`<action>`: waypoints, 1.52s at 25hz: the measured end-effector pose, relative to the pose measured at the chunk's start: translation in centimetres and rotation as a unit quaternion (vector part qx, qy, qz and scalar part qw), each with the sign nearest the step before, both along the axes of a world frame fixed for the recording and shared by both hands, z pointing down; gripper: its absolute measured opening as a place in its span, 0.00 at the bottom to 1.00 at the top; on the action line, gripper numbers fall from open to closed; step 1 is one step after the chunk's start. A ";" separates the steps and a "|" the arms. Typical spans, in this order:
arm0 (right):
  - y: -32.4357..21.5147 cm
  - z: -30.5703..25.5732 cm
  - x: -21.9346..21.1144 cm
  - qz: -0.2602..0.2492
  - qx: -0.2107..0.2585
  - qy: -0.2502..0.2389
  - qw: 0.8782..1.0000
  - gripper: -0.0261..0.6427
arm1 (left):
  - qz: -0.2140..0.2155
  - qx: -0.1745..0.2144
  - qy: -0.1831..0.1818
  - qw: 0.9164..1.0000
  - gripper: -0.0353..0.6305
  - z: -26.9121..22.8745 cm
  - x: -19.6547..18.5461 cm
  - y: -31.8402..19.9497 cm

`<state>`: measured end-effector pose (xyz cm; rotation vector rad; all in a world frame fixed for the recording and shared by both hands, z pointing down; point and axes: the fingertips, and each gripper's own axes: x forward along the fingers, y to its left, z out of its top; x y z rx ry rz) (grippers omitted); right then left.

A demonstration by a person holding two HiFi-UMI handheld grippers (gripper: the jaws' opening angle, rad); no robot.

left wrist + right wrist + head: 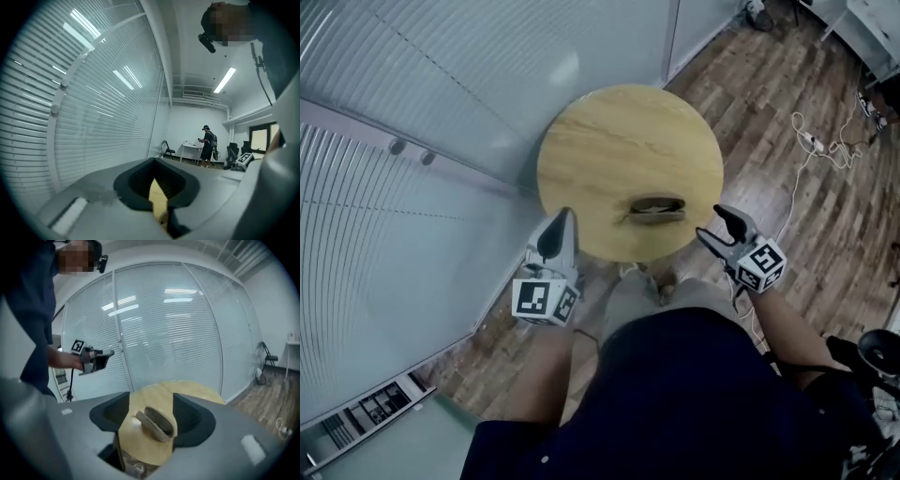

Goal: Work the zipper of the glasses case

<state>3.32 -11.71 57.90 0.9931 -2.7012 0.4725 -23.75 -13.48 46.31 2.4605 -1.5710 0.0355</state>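
- Grey plastic grippers, count two. The right gripper (710, 222) has its jaws spread apart with nothing pressed between the pads. The left gripper (566, 216) has its jaws closed together on nothing.
- Marker cubes, count two: one square-patterned cube (761, 263) on the right gripper and one (546, 300) on the left.
- Glasses case (656, 207), count one. It is a brown elongated oval lying flat on the table, near the near rim, between the two grippers and closer to the right one. It touches neither. A dark gap shows between its two halves.
- Table (619, 131), count one. It is round with a pale wood-grain top, and the rest of the top is bare. Both grippers sit at its near rim.
- Surroundings: wood-plank floor (769, 103) to the right with a white cable (820, 145) on it, and a glass wall with horizontal blinds (412, 141) close on the left.
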 end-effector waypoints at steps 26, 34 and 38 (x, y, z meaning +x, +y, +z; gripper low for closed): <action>-4.6 17.7 -5.7 -0.350 0.021 0.251 0.902 0.72 | 0.034 -0.139 -0.035 0.989 0.06 12.0 8.2 -5.9; -4.8 17.2 -5.2 -0.380 -0.022 0.240 0.893 0.48 | -0.001 -0.120 -0.043 0.992 0.06 10.7 6.8 -6.5; -6.1 18.6 -5.1 -0.397 -0.029 0.279 0.874 0.50 | -0.021 -0.103 -0.055 0.993 0.06 8.7 6.0 -7.9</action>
